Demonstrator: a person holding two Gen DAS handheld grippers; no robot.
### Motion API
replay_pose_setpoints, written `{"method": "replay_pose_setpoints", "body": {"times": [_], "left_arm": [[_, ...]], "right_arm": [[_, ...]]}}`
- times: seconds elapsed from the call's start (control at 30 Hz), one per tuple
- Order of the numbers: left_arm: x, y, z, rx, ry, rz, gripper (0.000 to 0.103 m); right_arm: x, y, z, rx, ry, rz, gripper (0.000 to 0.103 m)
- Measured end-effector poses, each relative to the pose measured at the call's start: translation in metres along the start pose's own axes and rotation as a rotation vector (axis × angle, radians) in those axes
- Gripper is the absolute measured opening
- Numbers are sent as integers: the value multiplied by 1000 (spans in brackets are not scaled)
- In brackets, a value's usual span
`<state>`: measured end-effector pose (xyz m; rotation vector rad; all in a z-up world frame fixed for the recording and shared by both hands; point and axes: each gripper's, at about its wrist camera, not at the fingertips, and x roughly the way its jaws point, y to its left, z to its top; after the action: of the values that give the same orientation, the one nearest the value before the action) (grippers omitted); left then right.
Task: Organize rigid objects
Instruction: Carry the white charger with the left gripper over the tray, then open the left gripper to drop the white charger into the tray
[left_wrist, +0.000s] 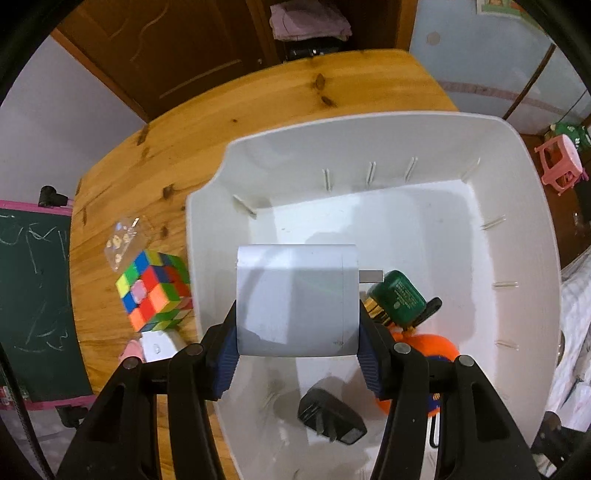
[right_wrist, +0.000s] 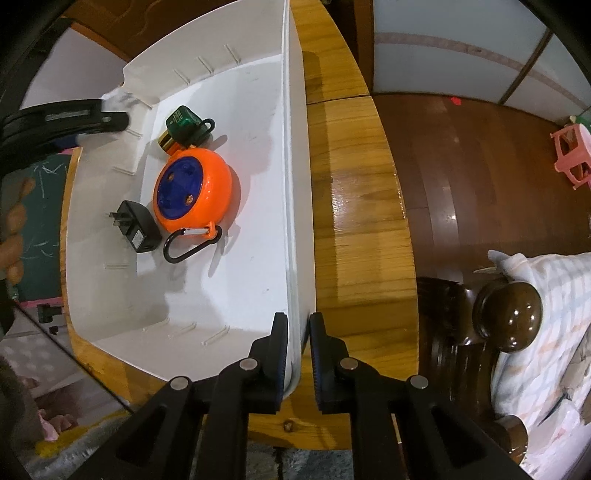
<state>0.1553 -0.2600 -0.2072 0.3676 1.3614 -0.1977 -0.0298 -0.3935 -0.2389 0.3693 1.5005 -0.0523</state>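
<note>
My left gripper (left_wrist: 297, 325) is shut on a white plug-in charger block (left_wrist: 295, 291), whose metal prong sticks out to the right, and holds it above the white plastic bin (left_wrist: 369, 122). On the bin floor lie an orange and blue cord reel (right_wrist: 195, 192) with a black carabiner (right_wrist: 188, 247), a black wall adapter (right_wrist: 135, 225) and a green tag-shaped item (right_wrist: 183, 123) beside a gold battery (right_wrist: 168, 144). My right gripper (right_wrist: 297, 332) straddles the bin's right wall (right_wrist: 293, 184), its pads closed on the rim.
The bin sits on a wooden table (right_wrist: 354, 221). Left of the bin are a Rubik's cube (left_wrist: 155, 291), a clear plastic case (left_wrist: 125, 240) and a small white item (left_wrist: 159, 345). A green chalkboard (left_wrist: 33, 295) stands beyond the table's left edge. A dark wooden post (right_wrist: 509, 317) is at right.
</note>
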Motion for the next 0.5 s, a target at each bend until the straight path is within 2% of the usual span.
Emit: {"method": "replay_pose_setpoints", "body": {"times": [0.4,0.5], "left_arm": [[39,-19,11,23,86,31,59],[41,-21,13,31,82,55,61]], "right_arm": [[-7,-4,0,-3,-20,-20,10],[-7,-4,1,-5,-19,-21,10]]}}
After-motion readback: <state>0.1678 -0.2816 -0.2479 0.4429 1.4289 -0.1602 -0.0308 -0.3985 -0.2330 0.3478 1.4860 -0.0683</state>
